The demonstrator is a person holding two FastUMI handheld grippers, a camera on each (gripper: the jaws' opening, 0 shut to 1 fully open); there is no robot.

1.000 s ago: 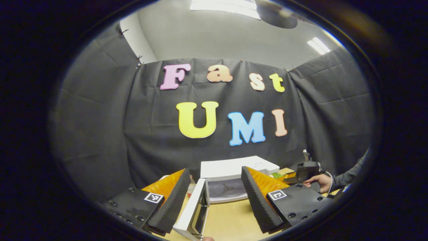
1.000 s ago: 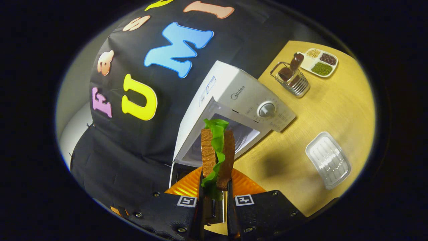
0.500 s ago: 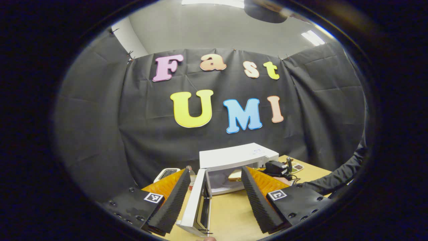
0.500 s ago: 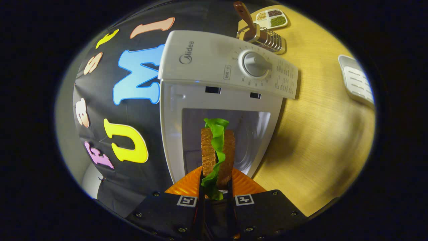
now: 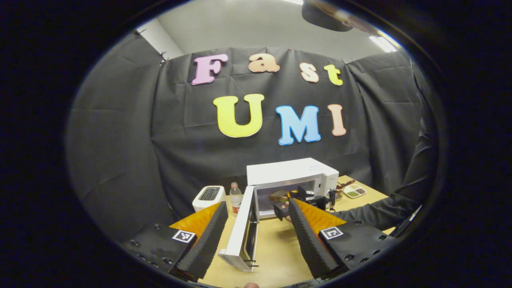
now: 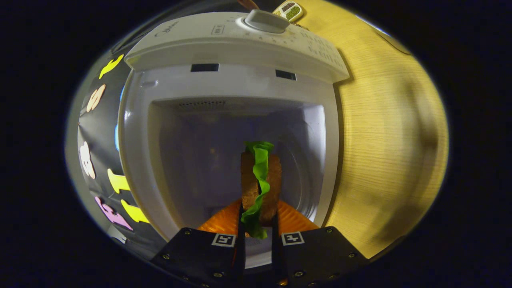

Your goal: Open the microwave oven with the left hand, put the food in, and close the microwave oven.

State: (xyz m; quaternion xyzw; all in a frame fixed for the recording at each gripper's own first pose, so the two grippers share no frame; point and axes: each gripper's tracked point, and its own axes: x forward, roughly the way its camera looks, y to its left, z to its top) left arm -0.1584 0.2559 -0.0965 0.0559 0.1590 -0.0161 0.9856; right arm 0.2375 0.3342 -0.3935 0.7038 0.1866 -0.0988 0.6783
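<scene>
- The right gripper (image 6: 258, 224) is clamped on the sandwich (image 6: 260, 182), both fingers pressing its bread slices, with green lettuce between them.
- The sandwich sits at the mouth of the white microwave (image 6: 236, 84), in front of its bare cavity.
- The left gripper (image 5: 256, 236) hangs with fingers spread wide, grasping nothing, back from the table (image 5: 276, 248).
- The microwave door (image 5: 242, 236) stands swung out.
- Beyond, a toaster (image 5: 208, 197) and bottle (image 5: 235, 196) stand left of the oven; a divided dish (image 5: 354, 191) holding grains lies right.

Bright ceiling light (image 5: 382, 43), dim booth, fisheye bending at edges
</scene>
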